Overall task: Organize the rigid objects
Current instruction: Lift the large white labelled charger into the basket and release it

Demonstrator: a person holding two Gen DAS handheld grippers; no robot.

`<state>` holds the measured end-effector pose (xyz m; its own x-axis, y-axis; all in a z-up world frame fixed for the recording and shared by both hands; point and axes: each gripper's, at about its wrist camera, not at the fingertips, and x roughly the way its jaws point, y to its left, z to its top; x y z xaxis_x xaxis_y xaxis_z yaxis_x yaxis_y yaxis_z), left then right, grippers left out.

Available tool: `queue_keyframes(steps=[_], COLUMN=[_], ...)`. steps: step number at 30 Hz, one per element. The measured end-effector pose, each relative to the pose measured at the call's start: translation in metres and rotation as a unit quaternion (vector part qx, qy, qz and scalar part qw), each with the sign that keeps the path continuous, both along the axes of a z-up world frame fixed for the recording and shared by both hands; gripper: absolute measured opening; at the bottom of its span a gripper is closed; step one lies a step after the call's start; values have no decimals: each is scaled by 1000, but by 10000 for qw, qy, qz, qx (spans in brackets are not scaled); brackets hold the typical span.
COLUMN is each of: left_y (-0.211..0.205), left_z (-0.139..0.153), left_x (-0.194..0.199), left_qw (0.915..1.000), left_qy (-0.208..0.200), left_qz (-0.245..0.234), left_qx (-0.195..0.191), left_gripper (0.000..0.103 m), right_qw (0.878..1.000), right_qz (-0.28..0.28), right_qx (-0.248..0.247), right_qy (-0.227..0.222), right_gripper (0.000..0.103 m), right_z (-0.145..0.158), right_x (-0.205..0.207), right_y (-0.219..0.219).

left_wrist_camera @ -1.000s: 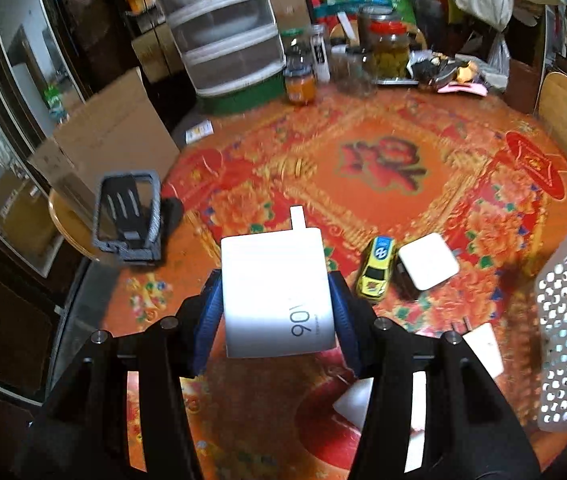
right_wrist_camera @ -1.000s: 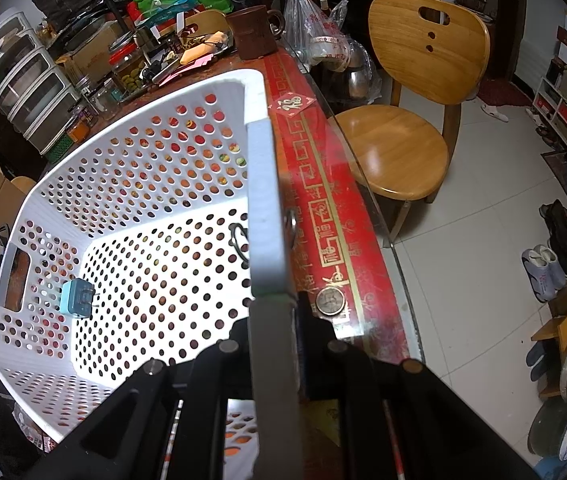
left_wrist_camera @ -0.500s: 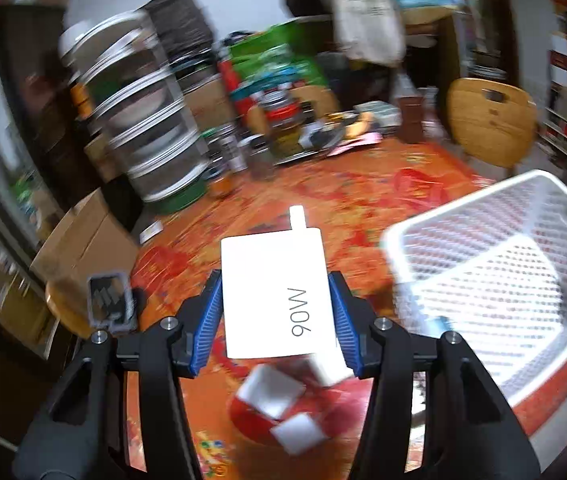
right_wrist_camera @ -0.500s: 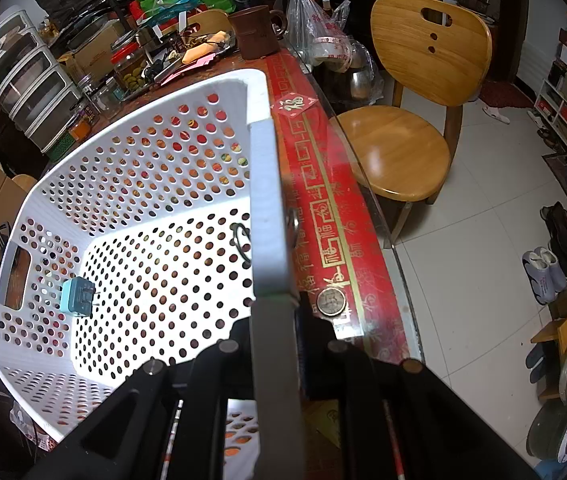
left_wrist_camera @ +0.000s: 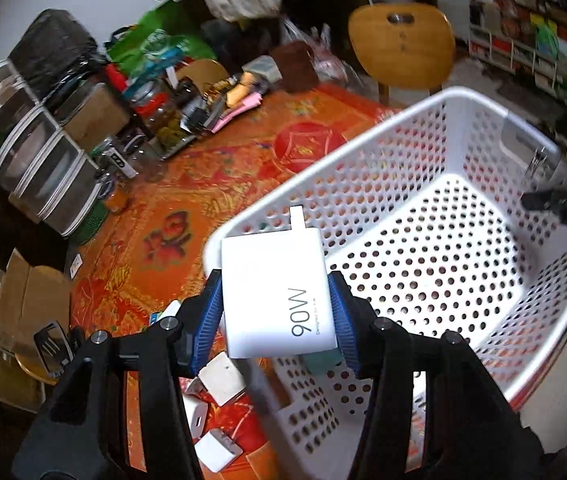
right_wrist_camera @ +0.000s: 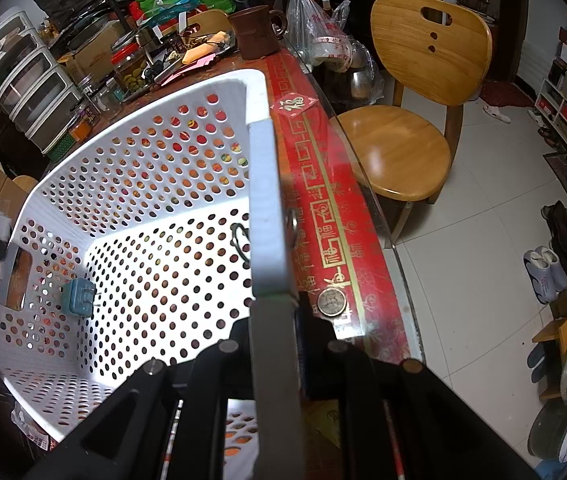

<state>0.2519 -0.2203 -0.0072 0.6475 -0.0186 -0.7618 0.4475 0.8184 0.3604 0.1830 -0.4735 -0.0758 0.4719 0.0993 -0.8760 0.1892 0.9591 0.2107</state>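
White charger (left_wrist_camera: 277,294) in left gripper (left_wrist_camera: 275,316) above basket (left_wrist_camera: 463,264) rim; smaller chargers (left_wrist_camera: 221,378) below

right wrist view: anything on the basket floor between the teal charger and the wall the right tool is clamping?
Nothing. In the right wrist view the white basket's perforated floor is bare from the teal charger to the wall under the right tool.
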Motion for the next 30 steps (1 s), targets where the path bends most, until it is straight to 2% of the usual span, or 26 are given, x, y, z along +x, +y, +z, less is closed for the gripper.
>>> queue_keyframes(steps=[8,17,24,25,27,30], left_y=[-15,-34,-44,-44,-46,-38], left_z=[-25,-61,-77,-76,-74,-58], left_x=[23,48,60,60,60,54], left_qw=[9995,9954,9911,9914,9914,9944], left_qy=[59,476,787,678,474,202], left_qz=[-7,-181,-265,-259,-243,-272], left_qx=[318,812,1037,1088,1196,1004], left_gripper=[49,49,52,57,87,89], right_qw=[10000,10000,10000,10000,10000,10000], right_qz=[8,10,13,12,9,11], right_qx=[13,19,17,20,20,25], right_qy=[-12,-13,-12,-13,-12,-5], right_gripper=[11,11,11,11,11,11], right_z=[0,0,-1,-1,-1,-1], right_x=[0,0,0,0,0,0], right_y=[0,1,1,1,1,2])
